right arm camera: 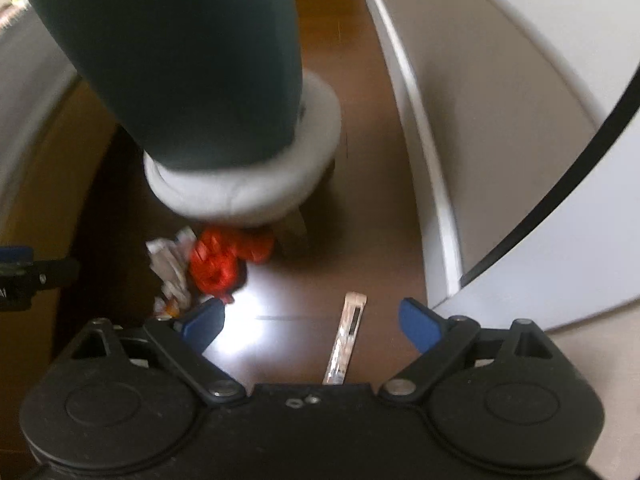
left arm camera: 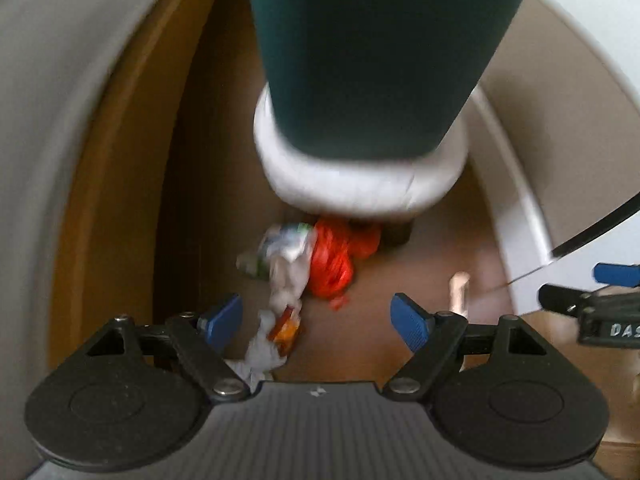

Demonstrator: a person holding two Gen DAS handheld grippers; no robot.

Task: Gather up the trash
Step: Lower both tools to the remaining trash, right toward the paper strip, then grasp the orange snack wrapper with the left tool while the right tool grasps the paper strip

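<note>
Left wrist view. My left gripper (left arm camera: pixel 318 322) points steeply down at the brown floor (left arm camera: pixel 400 288), jaws spread wide, nothing between the pads. Item one: a trash pile lying on the floor just under a white slipper (left arm camera: pixel 352 188) and dark trouser leg (left arm camera: pixel 376 52). It holds a red bag (left arm camera: pixel 336 260), crumpled and soft, touching white paper (left arm camera: pixel 286 268) that trails toward me between my jaws, with an orange wrapper (left arm camera: pixel 286 326) at the near end. The pile's long axis runs away from me, toward the slipper. I judge all of it light, limp and crushable; I would pinch the red bag at its bunched middle. Item two: a pale strip (left arm camera: pixel 459 292), blurred, lying well right of the pile. My right gripper's tip (left arm camera: pixel 580 294) shows at the right edge

Right wrist view. My right gripper (right arm camera: pixel 312 326) stands wide apart too, holding nothing. The strip (right arm camera: pixel 347 338) lies flat between its jaws, long axis running away from me and leaning slightly right at the far end. It looks thin, stiff and light; lying flat, it may be hard to get under, so I would take it across its narrow width near the middle. The red bag (right arm camera: pixel 218 266) and paper (right arm camera: pixel 170 264) sit left of it, by the slipper (right arm camera: pixel 240 184). A white cabinet (right arm camera: pixel 500 160) borders the right
</note>
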